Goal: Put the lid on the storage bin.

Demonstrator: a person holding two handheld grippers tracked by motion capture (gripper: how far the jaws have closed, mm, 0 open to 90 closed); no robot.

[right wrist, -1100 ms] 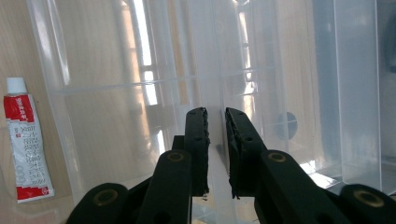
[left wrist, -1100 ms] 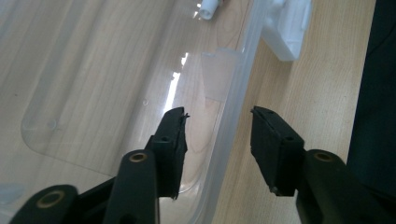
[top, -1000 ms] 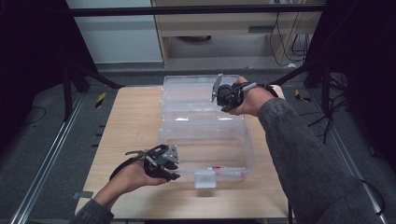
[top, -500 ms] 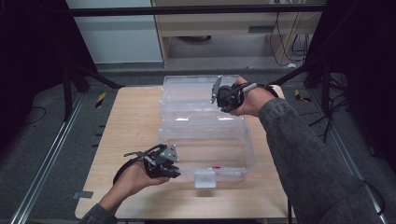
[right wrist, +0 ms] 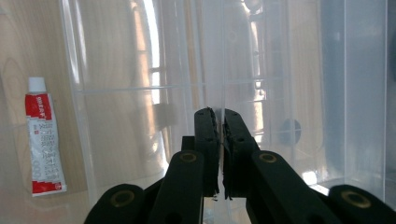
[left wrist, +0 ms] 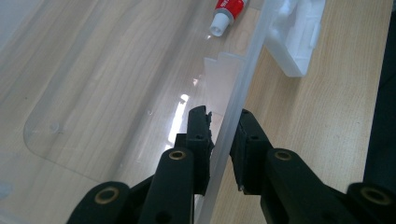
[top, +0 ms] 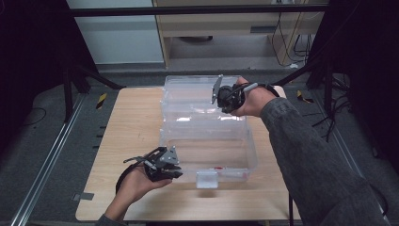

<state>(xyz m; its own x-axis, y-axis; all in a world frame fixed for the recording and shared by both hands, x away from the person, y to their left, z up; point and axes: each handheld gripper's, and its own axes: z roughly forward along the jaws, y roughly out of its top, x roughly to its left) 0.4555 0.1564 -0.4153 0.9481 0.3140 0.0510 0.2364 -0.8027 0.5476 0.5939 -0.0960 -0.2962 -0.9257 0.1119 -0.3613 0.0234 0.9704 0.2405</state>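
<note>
- Sitting mid-tabletop (top: 127, 122): a clear plastic storage box (top: 207, 141), open, with its lid (top: 197, 89) lying back toward the far edge.
- Pinching the box's near rim at its left corner: the left hand-held gripper (left wrist: 224, 135), having just been closing, one jaw inside the wall and one outside, the thin edge between the pads.
- Clamping a thin clear wall at the far side, by the lid: the right hand-held gripper (right wrist: 217, 140), jaws almost touching, nothing but the sheet between them.
- Lying inside on the box floor: a small red-and-white tube (right wrist: 44, 140); resting just outside the near wall, a white latch (left wrist: 299, 37).
- Likely handling as light and hollow but springy, with glossy walls prone to slipping and flexing.
- Probably best gripped along the stiffened rim, near corners, two-handed, with moderate squeeze to avoid cracking.
</note>
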